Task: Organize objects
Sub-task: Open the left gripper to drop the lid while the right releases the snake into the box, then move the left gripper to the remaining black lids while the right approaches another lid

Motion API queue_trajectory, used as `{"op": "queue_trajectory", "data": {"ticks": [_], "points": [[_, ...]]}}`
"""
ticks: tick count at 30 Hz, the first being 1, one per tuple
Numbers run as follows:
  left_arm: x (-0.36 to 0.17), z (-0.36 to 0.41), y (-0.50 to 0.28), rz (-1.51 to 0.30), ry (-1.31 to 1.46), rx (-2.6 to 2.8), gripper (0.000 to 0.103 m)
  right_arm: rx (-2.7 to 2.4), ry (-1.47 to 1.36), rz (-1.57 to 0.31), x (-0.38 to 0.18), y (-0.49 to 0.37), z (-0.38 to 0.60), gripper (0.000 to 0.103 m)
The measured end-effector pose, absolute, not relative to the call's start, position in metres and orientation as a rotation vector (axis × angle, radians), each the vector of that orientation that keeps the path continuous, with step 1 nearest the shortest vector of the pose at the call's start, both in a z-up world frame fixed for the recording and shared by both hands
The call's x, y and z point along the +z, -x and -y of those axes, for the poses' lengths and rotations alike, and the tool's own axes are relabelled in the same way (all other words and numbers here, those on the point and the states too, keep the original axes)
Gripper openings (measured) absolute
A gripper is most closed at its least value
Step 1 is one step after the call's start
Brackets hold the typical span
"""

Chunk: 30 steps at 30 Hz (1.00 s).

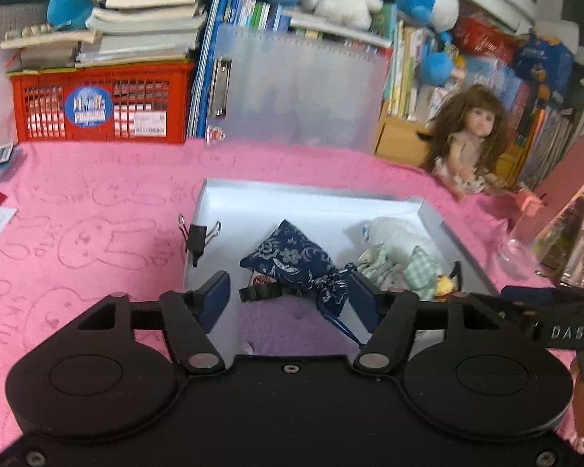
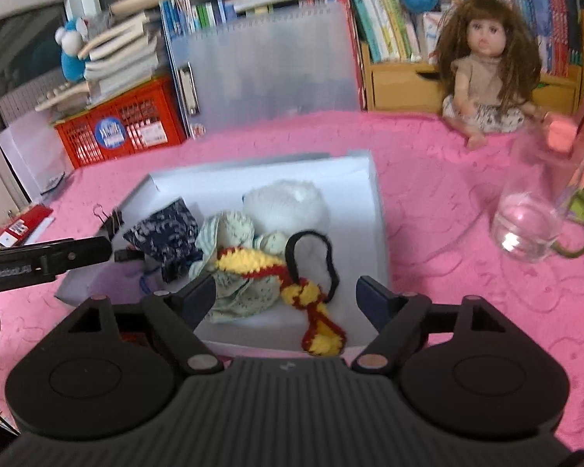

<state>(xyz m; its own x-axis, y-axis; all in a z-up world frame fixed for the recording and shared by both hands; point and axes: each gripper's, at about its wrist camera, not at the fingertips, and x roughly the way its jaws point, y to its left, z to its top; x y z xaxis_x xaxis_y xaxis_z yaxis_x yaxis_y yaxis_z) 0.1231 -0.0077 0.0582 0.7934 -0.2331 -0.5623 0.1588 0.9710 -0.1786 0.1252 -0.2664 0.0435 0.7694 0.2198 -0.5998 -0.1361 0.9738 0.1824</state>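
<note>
A shallow white box [image 1: 214,202] [image 2: 364,183] lies on the pink cloth. In it are a dark blue floral pouch [image 1: 292,258] [image 2: 167,229], a white plush [image 1: 397,233] [image 2: 288,206], pale checked cloth pieces [image 1: 385,268] [image 2: 233,292] and a yellow and red knitted scarf with a black band [image 2: 292,288]. A black binder clip [image 1: 198,233] [image 2: 111,220] grips the box's left wall. My left gripper [image 1: 288,295] is open over the box's near edge, the pouch's tail between its fingers. My right gripper [image 2: 286,295] is open, just above the scarf.
A clear glass jar [image 2: 525,225] stands right of the box. A doll [image 1: 471,140] [image 2: 486,62] sits at the back right. A red crate [image 1: 101,105], a translucent folder [image 1: 299,85], books and plush toys line the back. A red packet [image 2: 19,229] lies at left.
</note>
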Motion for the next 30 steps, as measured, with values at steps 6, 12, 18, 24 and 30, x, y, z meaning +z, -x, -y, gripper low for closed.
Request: {"op": "queue_trajectory", "data": {"ticks": [6,12,18,24,30], "points": [[0.067,-0.009,-0.094,-0.572,0.12,-0.225,0.08,0.174,-0.08,-0.625,0.051,-0.103,0.285,0.091],[0.063,-0.028,-0.067,-0.542,0.085,-0.199,0.083,0.129,-0.055,-0.609,0.048,-0.081,0.309,0.092],[0.052,-0.043,-0.039,-0.538,0.071,-0.189,0.084,0.114,-0.103,-0.612,0.038,-0.065,0.326,0.093],[0.038,-0.046,-0.017,-0.561,0.072,-0.194,0.084,0.154,-0.031,-0.61,0.029,-0.048,0.312,0.093],[0.024,-0.044,-0.005,-0.588,0.049,-0.203,0.084,0.194,0.029,-0.614,0.023,-0.037,0.293,0.093]]}}
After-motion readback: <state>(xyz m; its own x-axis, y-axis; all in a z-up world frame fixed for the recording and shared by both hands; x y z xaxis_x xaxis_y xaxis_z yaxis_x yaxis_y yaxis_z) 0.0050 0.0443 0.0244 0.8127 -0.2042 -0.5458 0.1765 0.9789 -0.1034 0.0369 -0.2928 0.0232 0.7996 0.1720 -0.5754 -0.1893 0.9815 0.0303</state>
